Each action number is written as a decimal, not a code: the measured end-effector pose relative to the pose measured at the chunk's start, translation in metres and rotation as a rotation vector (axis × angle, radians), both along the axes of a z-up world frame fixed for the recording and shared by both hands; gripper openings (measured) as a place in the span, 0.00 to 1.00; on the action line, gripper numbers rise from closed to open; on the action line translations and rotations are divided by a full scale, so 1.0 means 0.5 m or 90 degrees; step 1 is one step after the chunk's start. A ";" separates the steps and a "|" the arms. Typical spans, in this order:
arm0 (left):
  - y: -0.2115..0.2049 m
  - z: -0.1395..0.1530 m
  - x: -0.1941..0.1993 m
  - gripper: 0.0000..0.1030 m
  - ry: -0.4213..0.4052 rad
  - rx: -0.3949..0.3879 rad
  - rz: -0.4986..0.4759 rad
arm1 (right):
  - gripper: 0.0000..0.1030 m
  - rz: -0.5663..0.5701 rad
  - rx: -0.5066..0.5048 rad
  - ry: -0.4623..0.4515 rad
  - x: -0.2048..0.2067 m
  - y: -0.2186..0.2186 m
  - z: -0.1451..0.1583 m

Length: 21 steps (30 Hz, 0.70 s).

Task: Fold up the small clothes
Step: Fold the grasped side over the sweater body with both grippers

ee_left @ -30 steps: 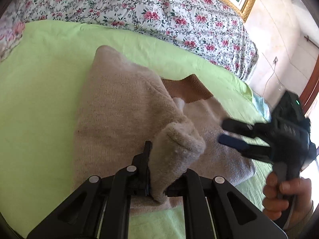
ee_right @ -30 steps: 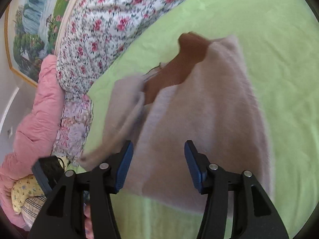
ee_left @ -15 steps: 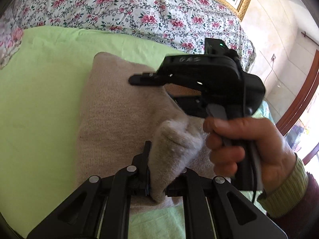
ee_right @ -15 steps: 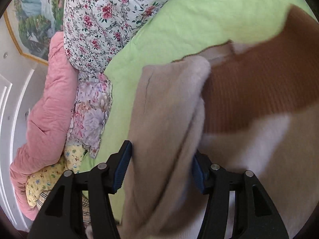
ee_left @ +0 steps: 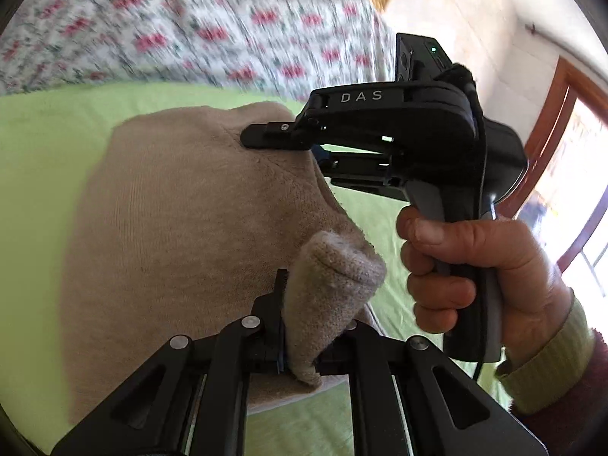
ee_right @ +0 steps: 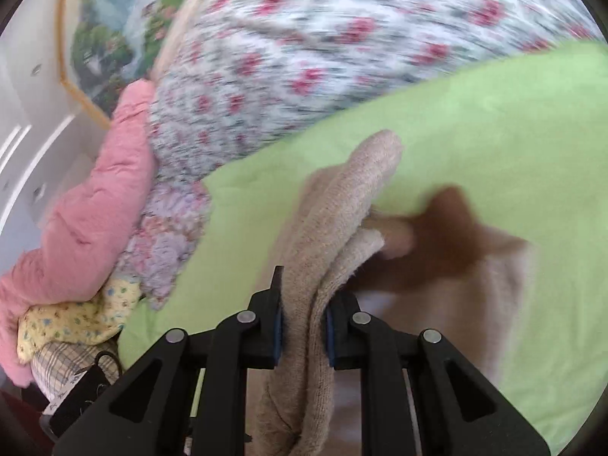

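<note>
A beige knit sweater (ee_left: pixel 171 209) lies on the green sheet (ee_left: pixel 45 144). My left gripper (ee_left: pixel 315 304) is shut on a bunched fold at the sweater's near edge. A person's hand (ee_left: pixel 475 266) holds my right gripper (ee_left: pixel 281 144) at the sweater's far edge, with fabric pulled up toward it. In the right wrist view, the right gripper (ee_right: pixel 304 315) has its jaws closing on a doubled fold of the sweater (ee_right: pixel 342 197), and the pads press on the knit. The sweater's brown part (ee_right: pixel 448 235) hangs blurred behind it.
A floral quilt (ee_left: pixel 190 30) borders the sheet's far side. A pink padded garment (ee_right: pixel 83 220) and a yellow floral cloth (ee_right: pixel 68 319) are piled at the left. A framed painting (ee_right: pixel 106 30) hangs on the wall. A wooden door frame (ee_left: pixel 558 121) stands at the right.
The right gripper came in over the sweater's far edge, closed on a fold and lifted it. The sweater's right part has left the sheet. The left gripper kept its hold while moving.
</note>
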<state>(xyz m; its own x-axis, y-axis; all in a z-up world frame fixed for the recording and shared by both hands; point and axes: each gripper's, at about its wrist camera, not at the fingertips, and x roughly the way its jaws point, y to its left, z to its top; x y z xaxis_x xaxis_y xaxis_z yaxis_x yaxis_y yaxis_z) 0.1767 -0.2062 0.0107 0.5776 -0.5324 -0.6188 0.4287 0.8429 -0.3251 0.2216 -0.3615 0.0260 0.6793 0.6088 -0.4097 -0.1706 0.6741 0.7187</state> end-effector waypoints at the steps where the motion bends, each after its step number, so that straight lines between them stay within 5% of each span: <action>1: -0.012 -0.013 0.004 0.08 0.007 0.005 -0.006 | 0.18 -0.010 0.002 0.015 -0.002 -0.017 -0.022; 6: -0.046 -0.058 0.005 0.08 0.029 0.028 -0.012 | 0.18 -0.030 0.024 0.055 -0.006 -0.061 -0.102; 16: -0.058 -0.064 0.016 0.11 0.036 0.026 -0.003 | 0.18 -0.034 0.004 0.042 -0.009 -0.067 -0.113; 21: -0.042 -0.064 0.007 0.20 0.050 0.017 -0.019 | 0.31 -0.059 0.031 0.063 -0.037 -0.077 -0.119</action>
<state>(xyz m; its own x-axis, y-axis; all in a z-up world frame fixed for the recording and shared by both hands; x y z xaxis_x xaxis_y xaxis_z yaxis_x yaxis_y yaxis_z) 0.1800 -0.2272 -0.0214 0.5106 -0.5315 -0.6758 0.4282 0.8388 -0.3362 0.2032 -0.3998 -0.0335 0.6911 0.5657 -0.4499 -0.0352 0.6481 0.7608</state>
